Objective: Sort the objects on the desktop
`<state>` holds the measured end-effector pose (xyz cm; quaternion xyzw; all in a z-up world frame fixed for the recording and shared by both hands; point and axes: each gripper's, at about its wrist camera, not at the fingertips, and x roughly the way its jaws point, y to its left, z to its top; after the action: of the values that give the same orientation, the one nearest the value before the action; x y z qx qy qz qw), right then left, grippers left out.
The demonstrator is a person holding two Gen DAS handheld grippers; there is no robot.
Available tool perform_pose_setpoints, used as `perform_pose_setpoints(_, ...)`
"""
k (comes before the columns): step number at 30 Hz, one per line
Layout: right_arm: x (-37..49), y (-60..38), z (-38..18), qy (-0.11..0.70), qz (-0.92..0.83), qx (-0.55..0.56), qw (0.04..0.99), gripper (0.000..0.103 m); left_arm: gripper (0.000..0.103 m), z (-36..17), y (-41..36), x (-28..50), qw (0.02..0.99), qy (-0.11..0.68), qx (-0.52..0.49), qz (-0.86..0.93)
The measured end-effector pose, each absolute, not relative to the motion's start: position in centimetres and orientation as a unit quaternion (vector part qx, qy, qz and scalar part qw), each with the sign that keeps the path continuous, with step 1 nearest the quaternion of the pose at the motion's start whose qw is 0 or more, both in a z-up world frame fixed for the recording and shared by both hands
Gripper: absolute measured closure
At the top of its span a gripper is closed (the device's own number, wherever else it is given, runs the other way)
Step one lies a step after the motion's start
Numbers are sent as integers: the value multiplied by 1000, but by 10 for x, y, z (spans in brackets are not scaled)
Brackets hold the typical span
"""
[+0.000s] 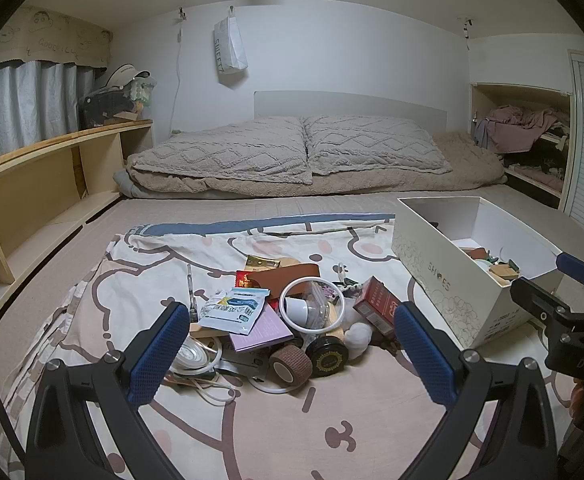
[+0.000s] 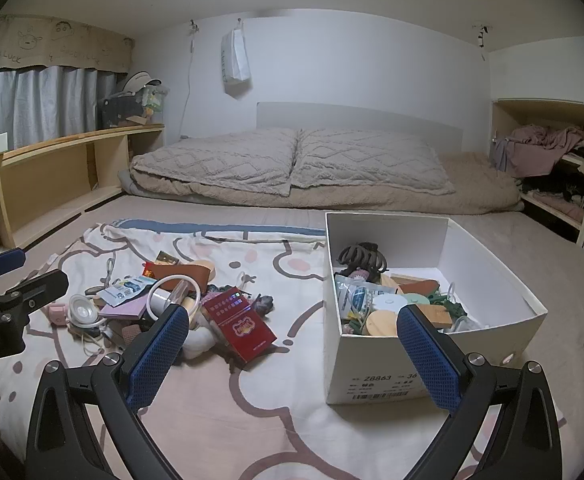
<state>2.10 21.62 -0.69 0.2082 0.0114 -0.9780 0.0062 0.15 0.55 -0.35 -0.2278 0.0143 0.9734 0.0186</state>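
Observation:
A pile of small objects lies on a cartoon-print cloth (image 1: pixel 139 276) on the bed: a brown tape roll (image 1: pixel 290 363), a black round tin (image 1: pixel 327 356), a red box (image 1: pixel 378 306), a white ring (image 1: pixel 312 306), a blue-white sachet (image 1: pixel 233 310) and a purple pad (image 1: pixel 259 330). The red box (image 2: pixel 237 324) also shows in the right wrist view. A white shoe box (image 1: pixel 444 284) (image 2: pixel 392 376) to the right holds several sorted items. My left gripper (image 1: pixel 292 356) is open and empty just before the pile. My right gripper (image 2: pixel 292 356) is open and empty between pile and box.
Two pillows (image 1: pixel 287 148) and a blanket lie at the head of the bed. A wooden shelf (image 1: pixel 51 168) runs along the left wall. An alcove with clothes (image 1: pixel 528 136) is at the right. The right gripper's body (image 1: pixel 564 312) shows in the left view.

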Motion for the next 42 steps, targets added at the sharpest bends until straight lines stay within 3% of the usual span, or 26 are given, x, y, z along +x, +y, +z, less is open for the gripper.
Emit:
perform_pose_setpoints(16, 19, 211, -13, 16, -976, 218, 11, 0, 0, -6, 5, -2, 17, 7, -238, 971)
perform_pose_setpoints(42, 10, 175, -48, 52, -958, 276, 60, 0, 0, -26, -74, -40, -51, -56, -314, 946)
